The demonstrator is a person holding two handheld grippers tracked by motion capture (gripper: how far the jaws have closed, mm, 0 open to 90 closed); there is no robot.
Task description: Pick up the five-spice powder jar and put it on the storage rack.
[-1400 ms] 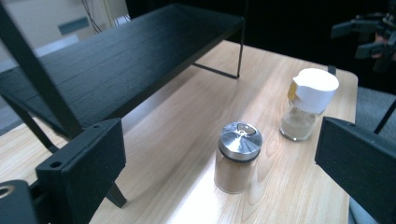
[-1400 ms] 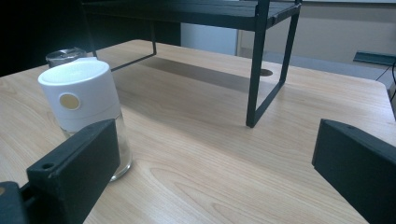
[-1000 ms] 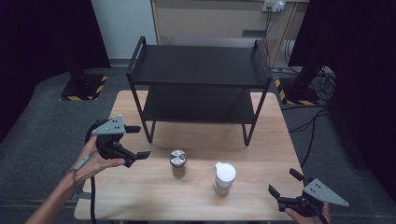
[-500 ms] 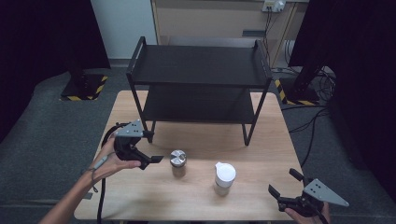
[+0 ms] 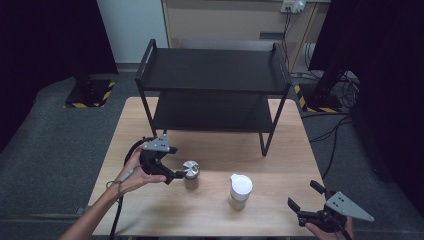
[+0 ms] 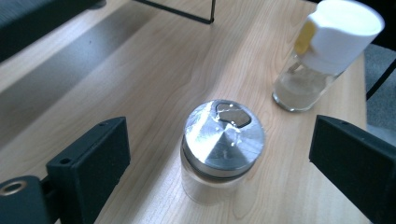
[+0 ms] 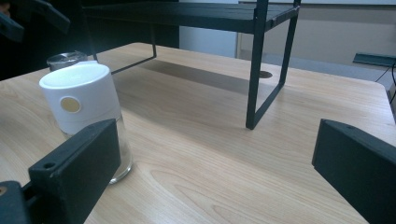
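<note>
A small glass shaker with a steel lid (image 5: 190, 170) stands on the wooden table (image 5: 280, 150), left of centre. My left gripper (image 5: 176, 174) reaches it from the left. In the left gripper view the shaker (image 6: 223, 140) stands between the open jaws of the gripper (image 6: 224, 161), and neither pad touches it; the jaws have just been closing a little. A glass jar with a white cap (image 5: 240, 190) stands to the shaker's right. My right gripper (image 5: 305, 196) rests open near the front right corner, with nothing between its jaws, and the jar (image 7: 86, 107) is ahead to its left.
A black two-tier rack (image 5: 212, 85) occupies the back half of the table; its front right leg (image 7: 254, 70) stands ahead of my right gripper. Bare wood lies between the white-capped jar and the right edge. Grey floor surrounds the table.
My left gripper has moved right and down, from the table's left side to the steel-lidded shaker, which now sits between its jaws. The right gripper has not moved.
</note>
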